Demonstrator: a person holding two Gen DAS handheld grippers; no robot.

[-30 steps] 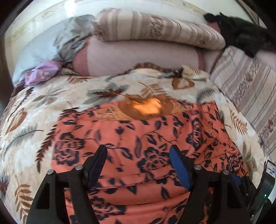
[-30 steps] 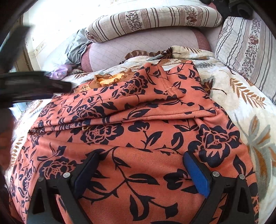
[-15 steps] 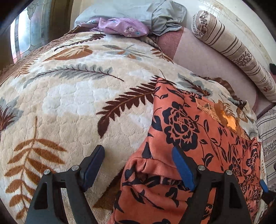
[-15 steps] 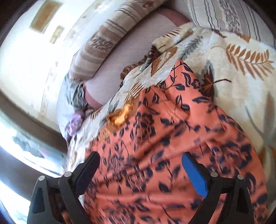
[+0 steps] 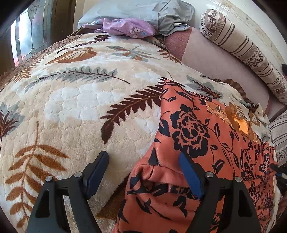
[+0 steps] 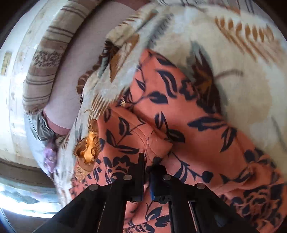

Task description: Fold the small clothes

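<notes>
- The right gripper (image 6: pixel 146 172) has its fingers pinched together on a raised fold of the orange floral garment (image 6: pixel 188 125); the cloth bunches up between them, so one edge looks to be secured.
- The left gripper (image 5: pixel 143 172) stands wide with nothing pressed. One finger is over the bare blanket (image 5: pixel 71 111), the other over the garment's near corner, where a hemmed opening, perhaps a sleeve or leg end, gapes between them.
- In the left wrist view the garment (image 5: pixel 206 143) lies on the bed on top of the leaf-patterned blanket, reaching from the near corner toward the far side. It is rumpled, not squared off.
- A lacy golden trim (image 6: pixel 88 147) shows at the garment's far edge, partly turned over.
- Judgement on progress: the fold is early. No neat crease or stacked layer can be made out, only loose ridges, and one gripper of the two has a hold.
- What seems left: the left fingers need to close on their corner, then both corners can be carried across to halve the cloth, followed by further folds and smoothing.
- Further off, a purple flowered cloth (image 5: pixel 125 27) and a grey one (image 5: pixel 170 16) lie crumpled near the head of the bed beside a striped bolster (image 5: pixel 242 48); they may be waiting for folding, though that cannot be told.
</notes>
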